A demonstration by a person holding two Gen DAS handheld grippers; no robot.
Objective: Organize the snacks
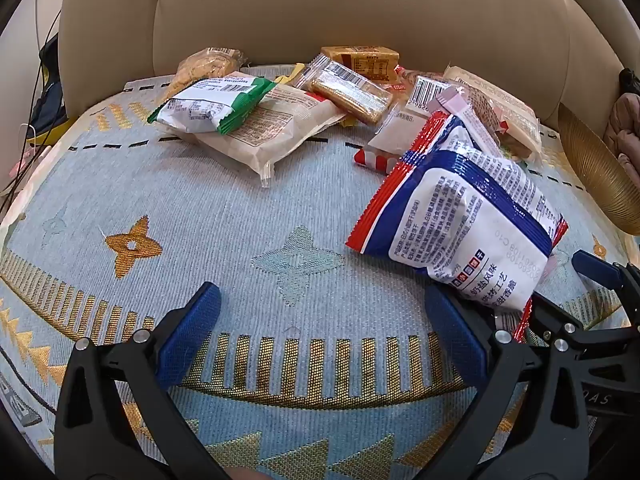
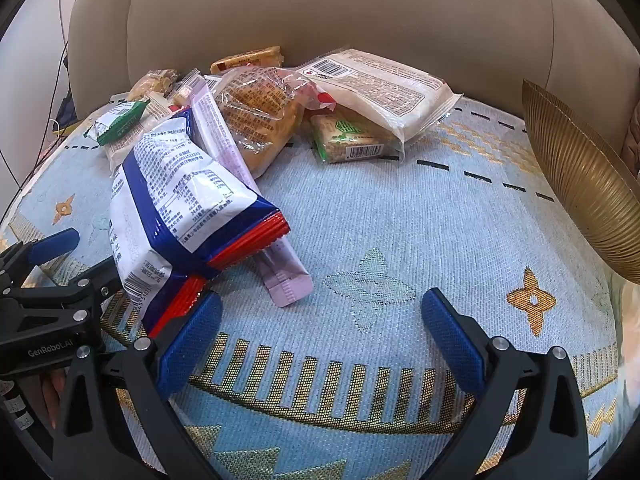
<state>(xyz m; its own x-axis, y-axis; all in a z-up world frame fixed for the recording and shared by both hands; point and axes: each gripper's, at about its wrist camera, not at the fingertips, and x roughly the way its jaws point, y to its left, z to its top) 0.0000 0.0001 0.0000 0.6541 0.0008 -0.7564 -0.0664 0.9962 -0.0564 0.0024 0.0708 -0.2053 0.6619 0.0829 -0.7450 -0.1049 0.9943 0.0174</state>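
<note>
beige leather sofa backrest (image 1: 320, 8) fills the rear, seam between two cushions. seat covered by pale blue woven cloth (image 1: 240, 208) with gold stars, bars, black dashes. ribbed gold cushion (image 2: 580, 184) at right. white wall (image 2: 28, 80) and dangling cables (image 1: 36, 92) at left. light even.

Red, white and blue snack bag (image 1: 460, 216), pale blue gold-patterned cloth (image 1: 224, 208)
</note>
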